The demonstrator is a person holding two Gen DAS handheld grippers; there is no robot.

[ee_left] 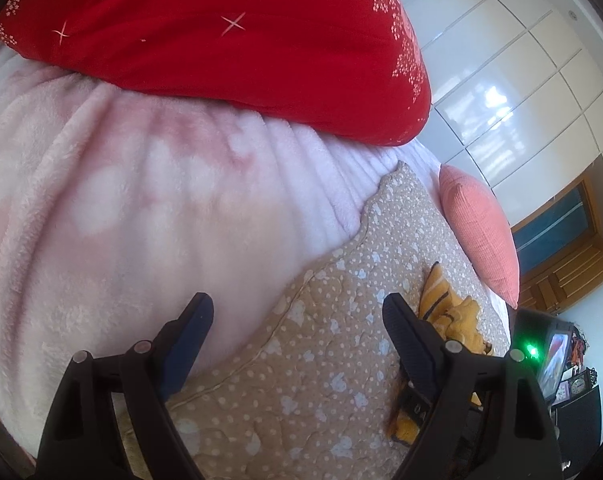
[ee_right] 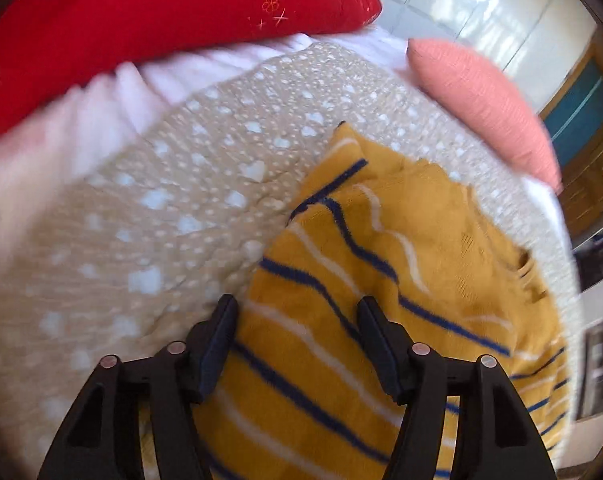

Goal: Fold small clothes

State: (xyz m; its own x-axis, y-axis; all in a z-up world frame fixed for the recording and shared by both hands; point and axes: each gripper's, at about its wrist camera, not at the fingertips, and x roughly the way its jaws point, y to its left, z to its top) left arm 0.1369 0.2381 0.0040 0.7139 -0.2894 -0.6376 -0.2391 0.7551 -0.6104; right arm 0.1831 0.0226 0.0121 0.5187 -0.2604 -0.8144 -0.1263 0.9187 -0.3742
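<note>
Right wrist view, right gripper (ee_right: 297,312) jaws apart over striped yellow garment (ee_right: 365,280) on quilt (ee_right: 141,240) — left gripper (ee_left: 297,312) jaws apart, beside blanket (ee_left: 121,200).

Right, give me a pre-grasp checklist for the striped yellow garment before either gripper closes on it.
1. Right gripper open: ok, its jaws are spread over the yellow striped garment.
2. Left gripper open: ok, nothing between its fingers.
3. Left gripper over the garment: not ok, it points at the beige dotted quilt; the garment lies off to its right.
4. Garment flat: not ok, it is rumpled and bunched at the far end.
5. Room to fold: ok, bare quilt lies left of the garment.
6. Edge or hem to pinch: cannot tell, the right wrist view is blurred.
</note>
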